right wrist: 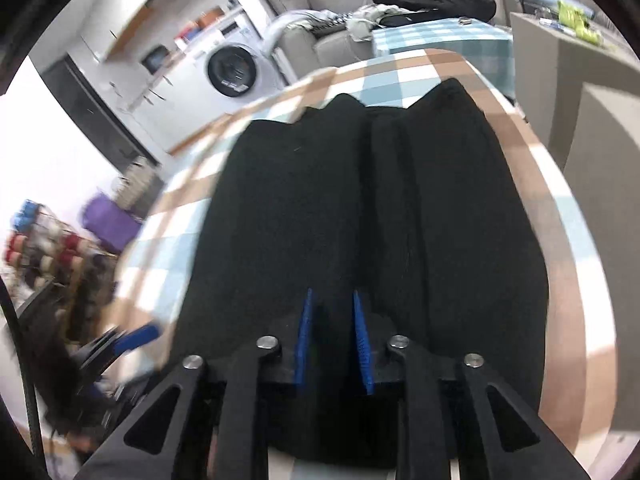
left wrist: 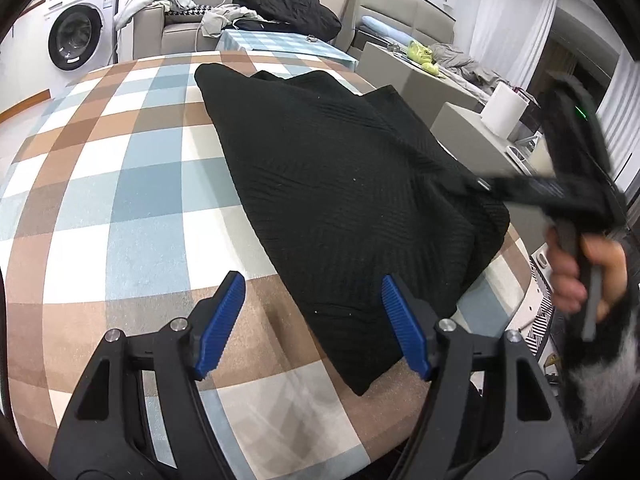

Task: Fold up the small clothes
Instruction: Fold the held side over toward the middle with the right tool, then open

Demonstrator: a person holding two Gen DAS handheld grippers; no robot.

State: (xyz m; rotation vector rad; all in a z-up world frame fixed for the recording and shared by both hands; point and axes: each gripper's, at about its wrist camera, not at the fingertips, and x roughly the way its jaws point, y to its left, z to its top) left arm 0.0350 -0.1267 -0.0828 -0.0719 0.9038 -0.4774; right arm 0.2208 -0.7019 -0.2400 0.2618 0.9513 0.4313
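A black knit garment (left wrist: 340, 200) lies folded on the worktop (left wrist: 120, 200), which is covered by a cloth checked in brown, pale blue and white. The garment sits toward the worktop's right edge and runs from near its far edge almost to the near one; one corner points at the near edge. In the right wrist view the same garment (right wrist: 360, 220) shows two raised folds running lengthwise, with a groove between them.

The left claw (left wrist: 312, 320) hangs above the near part of the worktop with its blue ribbed pads well apart and nothing between them; its right pad (left wrist: 404, 332) is over the garment's near edge, its left pad over bare cloth.

The right claw (right wrist: 334, 340) is over the near end of the garment, its blue pads a narrow gap apart. Black fabric shows in that gap, but the blurred picture does not reveal whether the pads press on it. From the left wrist view, the right claw's body reaches in from the worktop's right edge, held by a hand (left wrist: 580, 276).

Beyond the far edge stand a washing machine (left wrist: 76, 36) and a sofa (left wrist: 180, 28) strewn with clothes.
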